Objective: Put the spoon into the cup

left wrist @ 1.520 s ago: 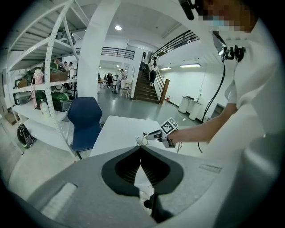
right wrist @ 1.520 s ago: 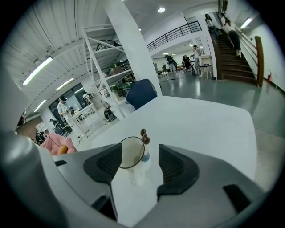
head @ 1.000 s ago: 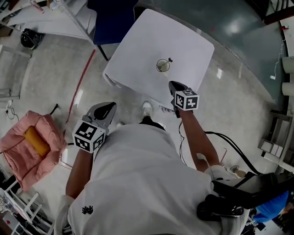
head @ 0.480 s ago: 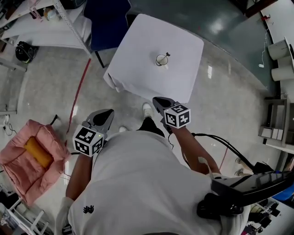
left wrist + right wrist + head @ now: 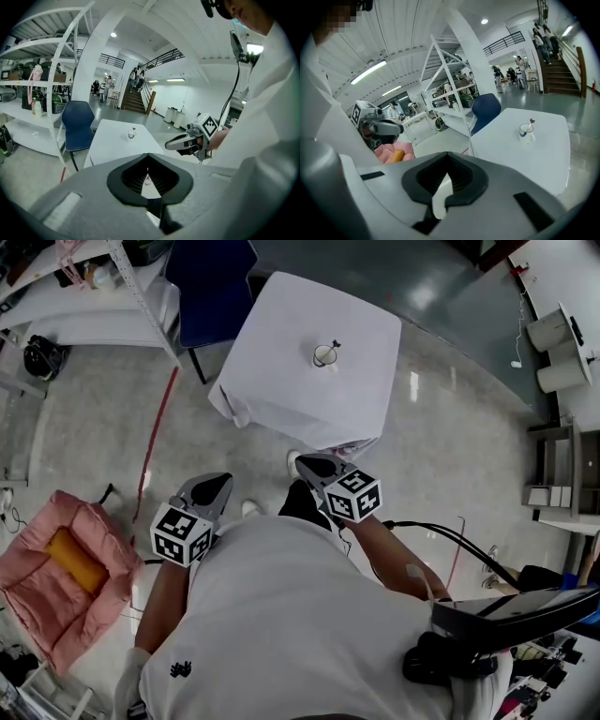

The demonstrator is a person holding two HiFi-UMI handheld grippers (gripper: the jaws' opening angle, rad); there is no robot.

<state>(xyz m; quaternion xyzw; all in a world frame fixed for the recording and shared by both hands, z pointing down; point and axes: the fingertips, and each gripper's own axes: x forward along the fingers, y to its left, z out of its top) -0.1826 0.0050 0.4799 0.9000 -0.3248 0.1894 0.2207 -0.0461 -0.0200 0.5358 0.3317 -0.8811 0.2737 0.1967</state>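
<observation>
Right gripper (image 5: 304,463) and left gripper (image 5: 221,483), both closed on nothing, hang well back from the cup (image 5: 324,355) ahead, its spoon (image 5: 333,345) already inside, so the task looks done.

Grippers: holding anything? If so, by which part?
Nothing held. Left gripper and right gripper are both shut, empty; the spoon stands in the cup on the table.

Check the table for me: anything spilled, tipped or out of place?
Nothing stands out. The cup stands upright on the white table with the spoon inside it, handle up. No spill shows around it. The left claw and the right claw are shut, empty and off the table.
</observation>
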